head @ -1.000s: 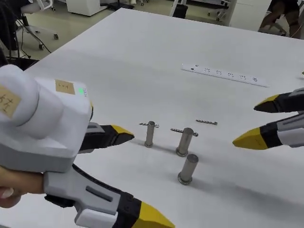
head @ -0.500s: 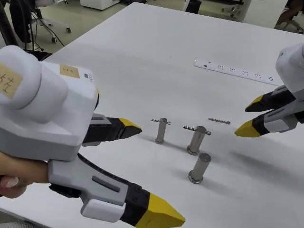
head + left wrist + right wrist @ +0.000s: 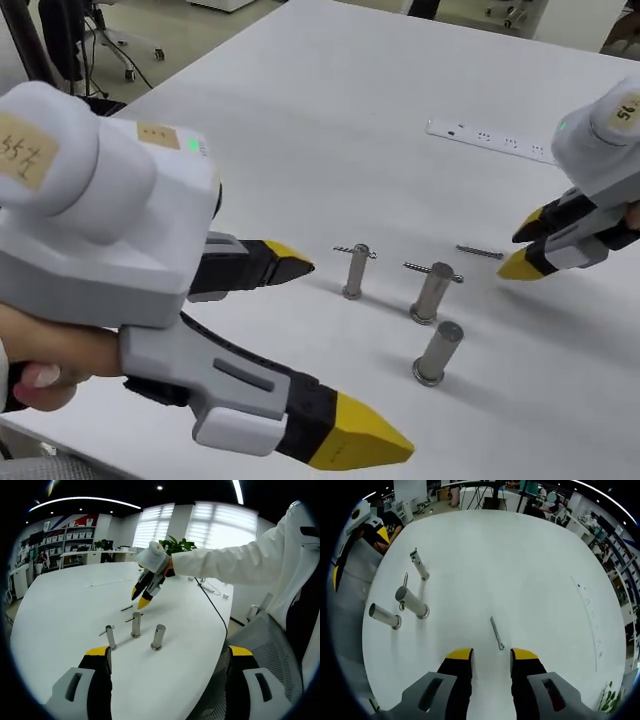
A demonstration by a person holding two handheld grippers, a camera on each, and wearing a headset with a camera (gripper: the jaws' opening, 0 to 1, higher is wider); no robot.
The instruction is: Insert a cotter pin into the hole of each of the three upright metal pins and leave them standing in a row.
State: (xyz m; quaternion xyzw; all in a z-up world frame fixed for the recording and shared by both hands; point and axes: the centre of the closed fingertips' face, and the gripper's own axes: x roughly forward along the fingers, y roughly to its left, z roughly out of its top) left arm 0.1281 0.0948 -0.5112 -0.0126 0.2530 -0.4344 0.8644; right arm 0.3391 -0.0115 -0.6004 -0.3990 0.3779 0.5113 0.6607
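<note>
1. Your headset camera looks forward and down across the white table (image 3: 300, 130), with the left gripper (image 3: 357, 355) close and large at lower left.
2. Your left gripper camera sits low near the table edge, facing over the three upright metal pins (image 3: 136, 625) toward the right gripper (image 3: 138, 600).
3. Your right gripper camera looks steeply down, close above the loose cotter pin (image 3: 496, 633).
4. All three views share those pins.
</note>
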